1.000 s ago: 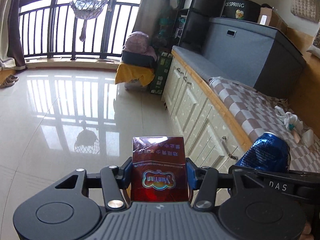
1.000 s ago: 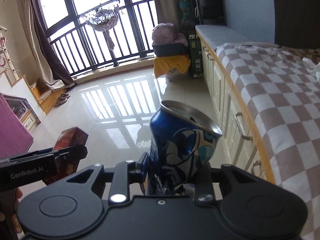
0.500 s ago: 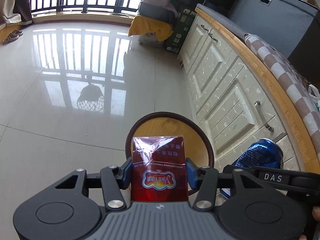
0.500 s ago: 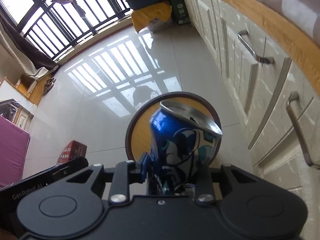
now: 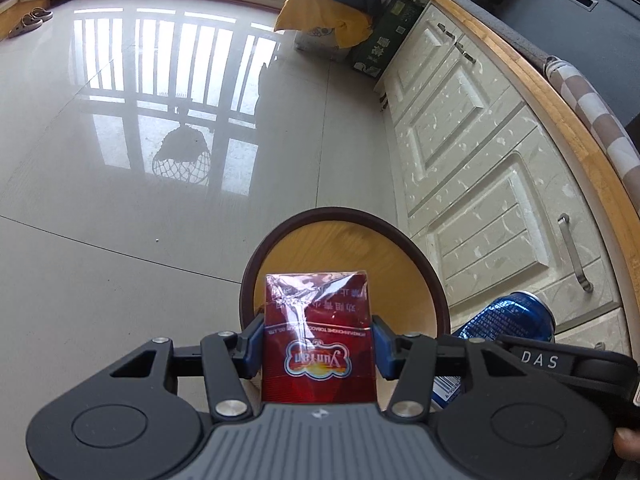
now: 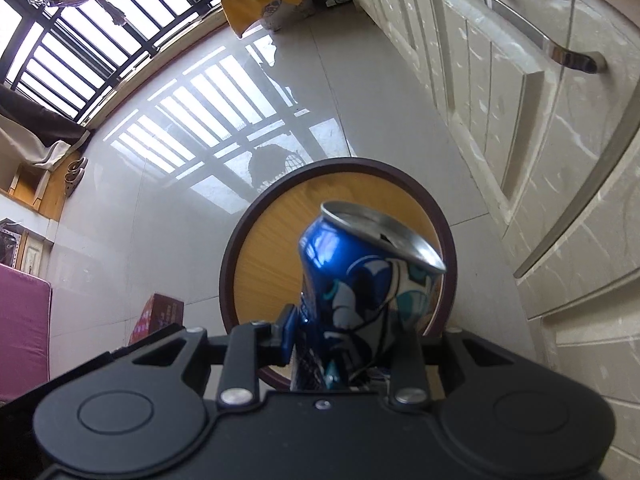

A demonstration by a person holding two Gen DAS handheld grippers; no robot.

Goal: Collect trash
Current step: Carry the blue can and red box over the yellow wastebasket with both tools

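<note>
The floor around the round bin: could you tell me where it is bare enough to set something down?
Bare tile runs from the bin out toward the window. Crowded: the cabinets stand close on the bin's other side, and a yellow bundle and boxes sit at the far wall.

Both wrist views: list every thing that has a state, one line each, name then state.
left gripper: shut on the red cigarette pack
red cigarette pack: clamped upright, cellophane torn at its top
right gripper: shut on the blue can
blue can: dented, opened, tilted above the bin
round bin: lidless, wooden inside, nothing visible in it
cabinet doors: closed
</note>
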